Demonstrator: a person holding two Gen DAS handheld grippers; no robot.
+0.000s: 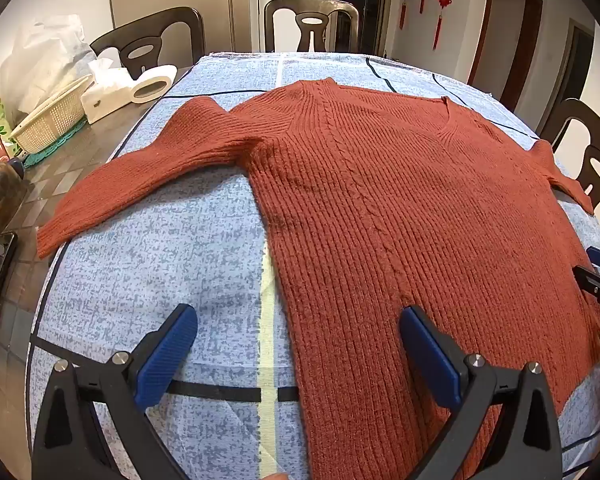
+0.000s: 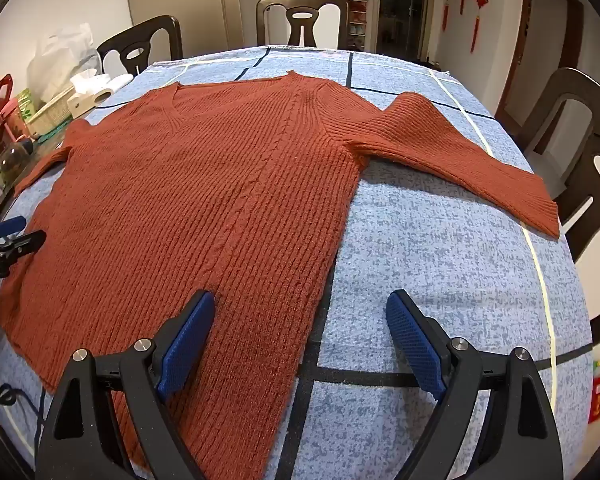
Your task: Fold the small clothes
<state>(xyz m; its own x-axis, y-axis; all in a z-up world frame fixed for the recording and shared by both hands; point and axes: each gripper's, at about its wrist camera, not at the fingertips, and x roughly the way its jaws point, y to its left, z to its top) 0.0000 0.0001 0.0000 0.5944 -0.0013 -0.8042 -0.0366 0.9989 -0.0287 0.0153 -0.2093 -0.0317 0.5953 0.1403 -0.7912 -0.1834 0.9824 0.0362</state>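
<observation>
Two wide-open grippers are hovering over a rust-red sweater [image 1: 380, 208] lying flat on a blue cloth-covered table [image 1: 160, 264].

The left gripper [image 1: 298, 348] is standing released, its blue pads [image 1: 166, 354] spread wide and gripping nothing; one finger is hanging over bare cloth, the other over the sweater's left edge. The right gripper [image 2: 300, 340] is likewise spread and holding nothing, straddling the sweater's right hem edge. The sweater is lying front-up, both sleeves stretched outward, its collar pointing toward the far chair [image 1: 311, 24].

Basket [image 1: 50, 120], tissue box [image 1: 104, 94] — chairs [image 1: 311, 24] behind.
</observation>
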